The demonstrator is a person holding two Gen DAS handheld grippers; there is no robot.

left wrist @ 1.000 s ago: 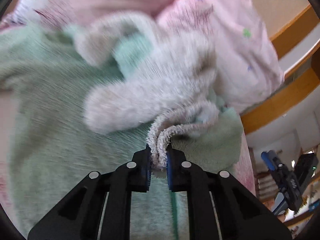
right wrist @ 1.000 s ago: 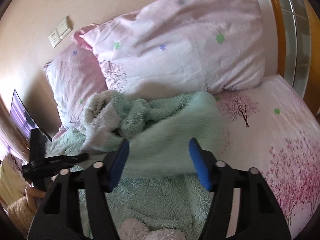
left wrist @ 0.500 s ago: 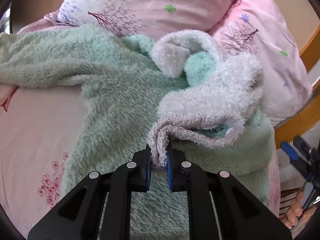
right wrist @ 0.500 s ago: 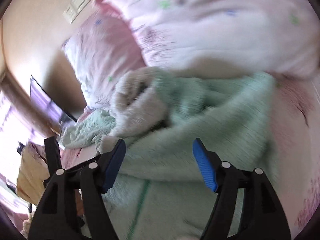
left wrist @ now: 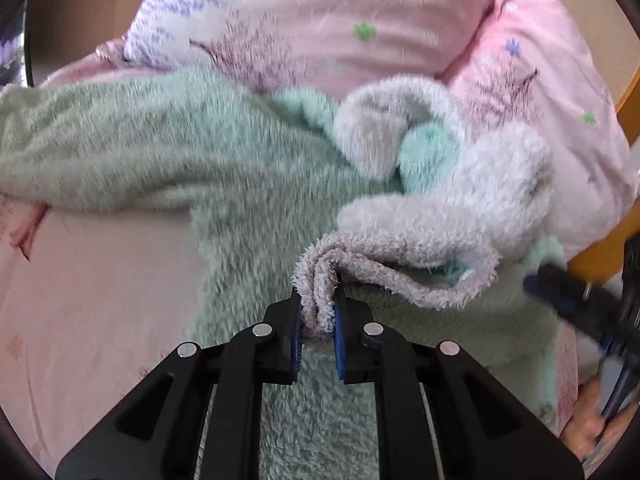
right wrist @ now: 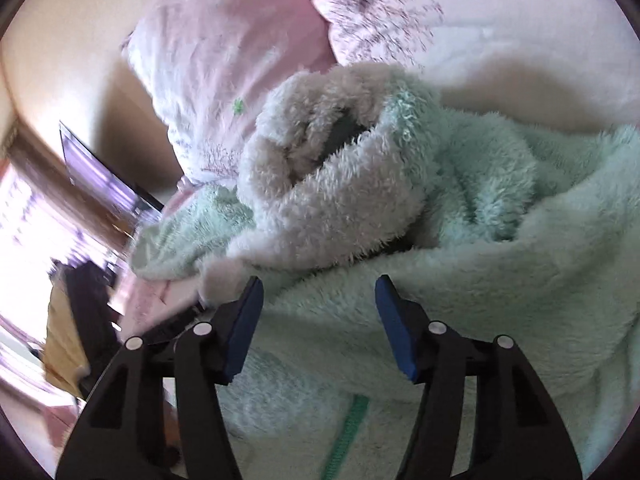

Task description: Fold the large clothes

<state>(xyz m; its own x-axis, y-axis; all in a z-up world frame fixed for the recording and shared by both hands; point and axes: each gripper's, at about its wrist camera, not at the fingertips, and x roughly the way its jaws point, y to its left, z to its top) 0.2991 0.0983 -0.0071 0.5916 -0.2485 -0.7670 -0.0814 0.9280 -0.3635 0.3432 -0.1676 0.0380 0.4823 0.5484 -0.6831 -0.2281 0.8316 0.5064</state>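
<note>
A large fluffy mint-green garment [left wrist: 248, 184] with a white fleece hood lining [left wrist: 460, 200] lies crumpled on a pink bed. My left gripper [left wrist: 317, 320] is shut on a folded white edge of the hood [left wrist: 320, 276]. In the right wrist view the same garment [right wrist: 520, 280] fills the middle, with the white hood [right wrist: 320, 200] bunched up and a green zip [right wrist: 348, 428] below. My right gripper [right wrist: 318, 320] is open and empty, its blue pads just above the green fleece beside the hood. It also shows at the right edge of the left wrist view [left wrist: 580, 312].
Pink flowered pillows [left wrist: 360, 28] lean behind the garment, also seen in the right wrist view [right wrist: 224, 60]. The pink sheet [left wrist: 80, 300] spreads to the left. A wooden bed frame [left wrist: 628, 224] runs at the right. A dark screen [right wrist: 104, 176] stands by the wall.
My right gripper has moved in closer to the hood and swung left. My left gripper keeps its hold on the hood edge, and its view has shifted slightly.
</note>
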